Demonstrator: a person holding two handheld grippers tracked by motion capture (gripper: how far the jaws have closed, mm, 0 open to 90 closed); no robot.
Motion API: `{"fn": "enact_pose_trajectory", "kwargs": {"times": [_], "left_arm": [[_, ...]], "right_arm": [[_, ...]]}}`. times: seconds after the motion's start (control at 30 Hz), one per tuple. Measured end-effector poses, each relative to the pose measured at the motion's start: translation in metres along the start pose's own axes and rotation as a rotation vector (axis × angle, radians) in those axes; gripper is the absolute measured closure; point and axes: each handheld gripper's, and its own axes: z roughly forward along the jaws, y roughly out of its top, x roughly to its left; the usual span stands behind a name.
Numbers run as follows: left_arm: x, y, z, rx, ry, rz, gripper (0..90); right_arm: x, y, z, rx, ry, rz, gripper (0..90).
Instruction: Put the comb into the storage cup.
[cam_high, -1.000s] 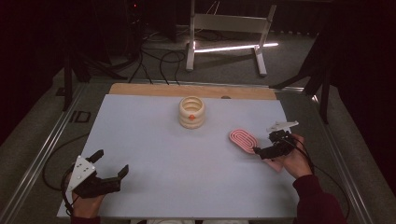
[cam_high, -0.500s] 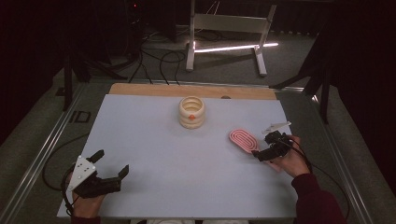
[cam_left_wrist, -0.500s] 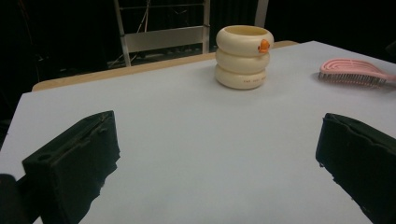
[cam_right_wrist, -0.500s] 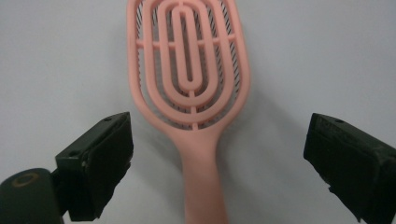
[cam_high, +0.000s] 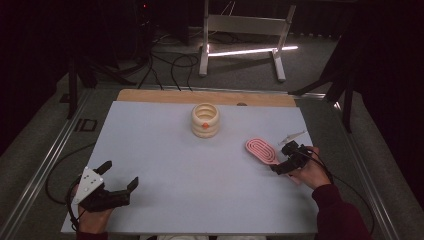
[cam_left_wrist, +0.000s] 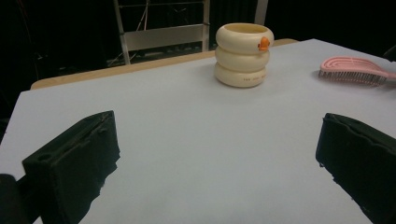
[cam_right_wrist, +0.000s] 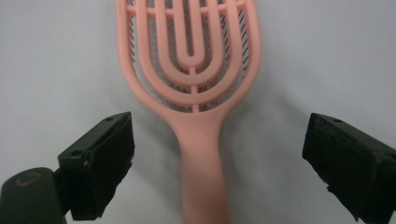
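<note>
A pink vented hairbrush (cam_high: 261, 150) lies bristles down on the white table at the right. In the right gripper view its handle (cam_right_wrist: 201, 168) runs up between the two black jaws, which stand wide apart and touch nothing. My right gripper (cam_high: 281, 162) is open, low over the handle end. A cream ribbed cup (cam_high: 205, 120) with an orange dot stands at the back centre. My left gripper (cam_high: 120, 176) rests open near the front left corner, empty; its view looks across at the cup (cam_left_wrist: 243, 55) and the brush (cam_left_wrist: 353, 71).
The white table sheet (cam_high: 170, 165) ends at a wooden strip (cam_high: 150, 96) along the back. Metal rails run down both sides. Behind the table stand a metal frame (cam_high: 242, 30), cables and a lit strip on the floor.
My right gripper has shifted slightly back along the brush handle toward the person. The left gripper, the cup and the brush have stayed put.
</note>
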Motion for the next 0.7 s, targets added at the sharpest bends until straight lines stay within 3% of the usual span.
{"fn": "enact_pose_trajectory", "kwargs": {"times": [0.13,0.2,0.3,0.63,0.7], "left_arm": [[0.0,0.0,0.0,0.001,0.0,0.0,0.2],[0.0,0.0,0.0,0.001,0.001,0.0,0.2],[0.0,0.0,0.0,0.002,0.0,0.001,0.2],[0.001,0.0,0.0,0.004,0.001,0.0,0.2],[0.001,0.0,0.0,0.005,0.001,0.0,0.2]], "right_arm": [[0.0,0.0,0.001,0.001,0.0,-0.001,9.9],[0.0,0.0,0.006,0.036,0.009,-0.004,13.1],[0.0,0.0,0.006,0.039,0.01,-0.005,13.8],[0.0,0.002,0.017,0.123,0.086,-0.025,39.2],[-0.001,0.003,0.017,0.117,0.092,-0.019,43.7]]}}
